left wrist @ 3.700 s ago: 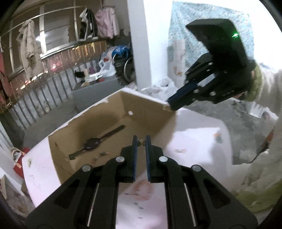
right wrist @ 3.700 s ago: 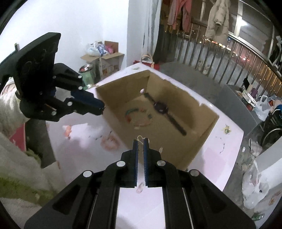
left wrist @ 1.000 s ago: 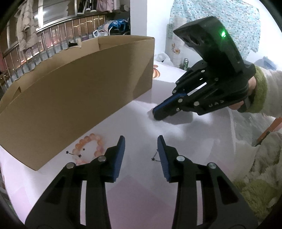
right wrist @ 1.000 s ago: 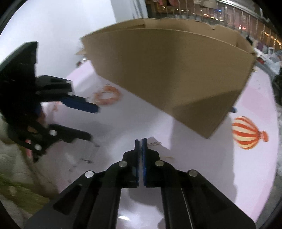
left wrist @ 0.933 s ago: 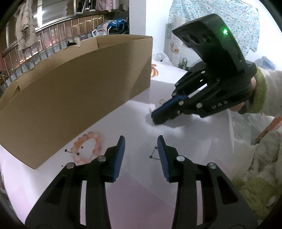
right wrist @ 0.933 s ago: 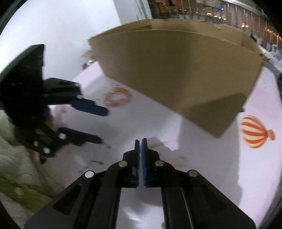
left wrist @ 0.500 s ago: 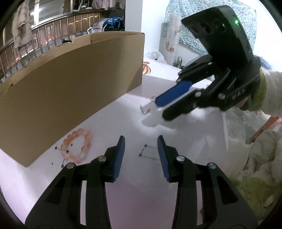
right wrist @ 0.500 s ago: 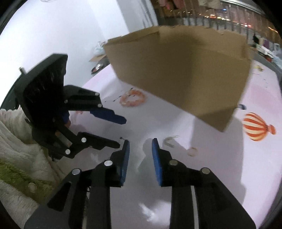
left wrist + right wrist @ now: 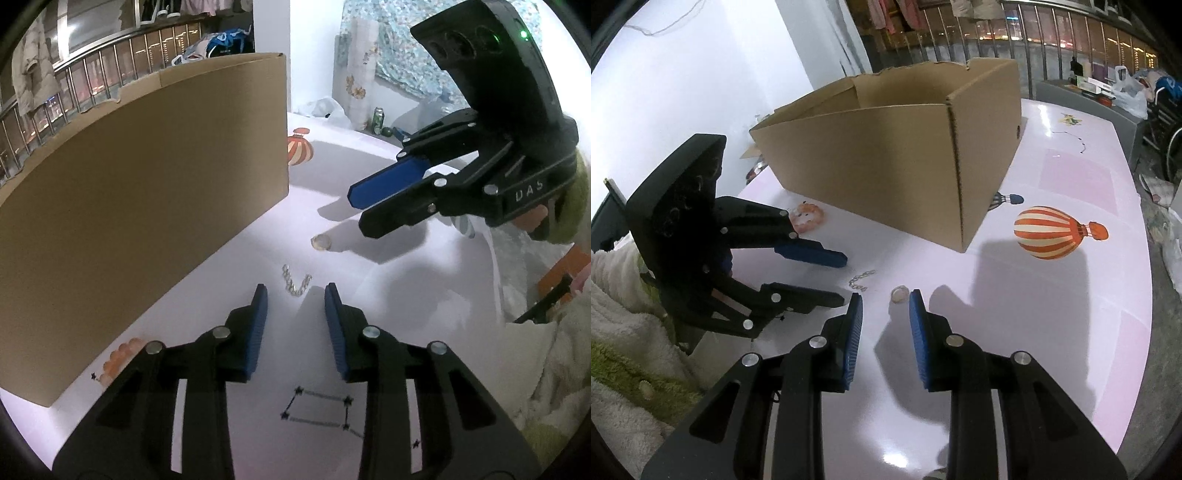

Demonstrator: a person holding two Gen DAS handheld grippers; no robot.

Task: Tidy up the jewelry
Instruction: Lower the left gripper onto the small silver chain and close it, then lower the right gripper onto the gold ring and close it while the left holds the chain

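Chain point(image 9: 296, 285) — just beyond left gripper point(image 9: 296, 292)

Bright indoor light, sharp fisheye views

Light from above is glaring off my glossy table point(image 9: 1071, 332), and my grippers are casting soft grey shadows on it. The box point(image 9: 147, 206) is bowing at the edges, corners are vignetting black, and the railing point(image 9: 1052, 29) behind is staying dim.

Cardboard boxes: one point(image 9: 886, 155)
Silver chains: one point(image 9: 295, 283)
Small rings: one point(image 9: 322, 242)
Pink bead bracelets: one point(image 9: 809, 216)
Grippers: two, left gripper point(image 9: 296, 300) and right gripper point(image 9: 885, 303)
Striped balloon prints on the table: one point(image 9: 1049, 232)
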